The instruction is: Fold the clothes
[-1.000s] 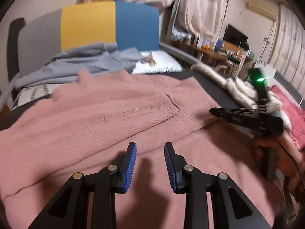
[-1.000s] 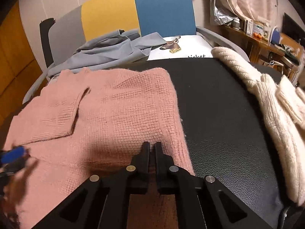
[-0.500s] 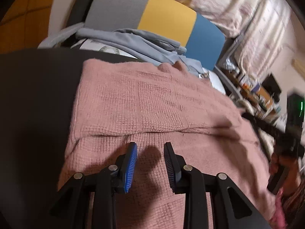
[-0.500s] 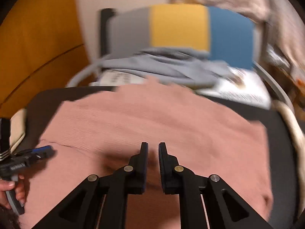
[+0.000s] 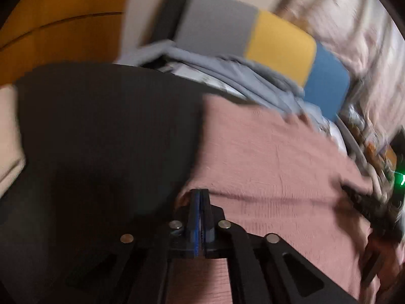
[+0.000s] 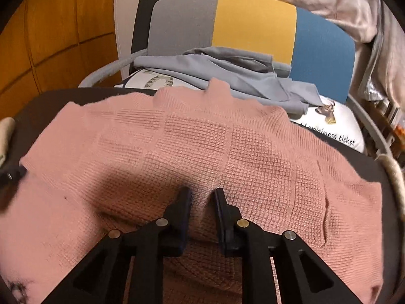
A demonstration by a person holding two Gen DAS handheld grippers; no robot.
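Left wrist view, surface: a black padded surface [image 5: 101, 131] is filling the left and centre of the blurred frame, with the pink knit sweater [image 5: 273, 162] lying across its right half.
Left wrist view, left gripper [image 5: 200, 197]: its jaws are pressed together at the sweater's lower left edge; whether cloth is caught between them I cannot tell.
Left wrist view, room: a grey, yellow and blue chair back [image 5: 276, 43] is standing at upper centre, orange wood panelling [image 5: 63, 20] at upper left, pale curtains [image 5: 354, 30] at upper right.
Right wrist view, surface: the sweater [image 6: 202, 147] is spreading over most of the black surface [image 6: 43, 101].
Right wrist view, right gripper [image 6: 202, 197]: its jaws are opening, slightly parted, tips resting on the sweater.
Right wrist view, room: a grey garment [image 6: 227, 73] is lying on the chair seat at upper centre, over a white printed cushion [image 6: 334, 124].
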